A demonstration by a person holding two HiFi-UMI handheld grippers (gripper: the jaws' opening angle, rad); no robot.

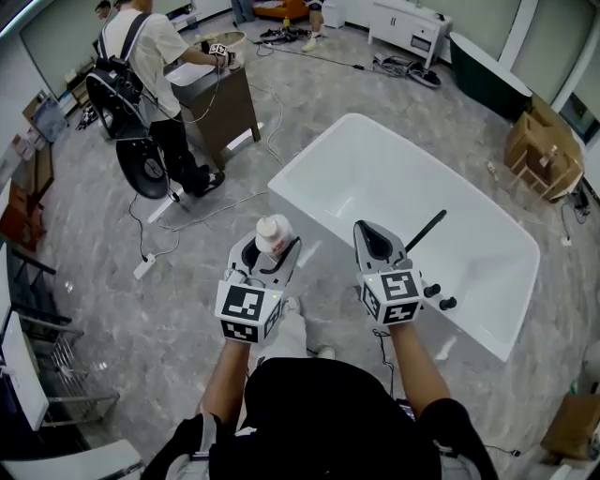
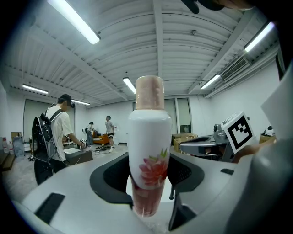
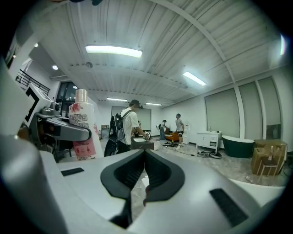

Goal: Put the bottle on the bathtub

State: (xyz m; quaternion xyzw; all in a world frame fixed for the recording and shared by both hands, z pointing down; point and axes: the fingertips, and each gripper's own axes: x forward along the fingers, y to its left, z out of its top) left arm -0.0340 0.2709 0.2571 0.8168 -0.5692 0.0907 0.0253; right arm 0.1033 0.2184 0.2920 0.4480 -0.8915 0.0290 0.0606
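No word, brand or number can be read anywhere. The white plastic bottle with a pink cap point(image 3: 84, 127) carries a block of small pink print on its back, too fine to make out. The cubes on the left gripper point(image 1: 272, 247) and right gripper point(image 1: 367, 234) bear black-and-white square markers without letters.

Grey marbled floor point(image 1: 319, 89), white ribbed ceiling point(image 3: 151, 32) with strip lights point(image 3: 113, 50), brown cabinet point(image 1: 225, 111), white vanity point(image 1: 408, 22), dark green tub point(image 1: 487, 77).

Grey left gripper point(image 1: 272, 246), black top point(image 1: 342, 412)
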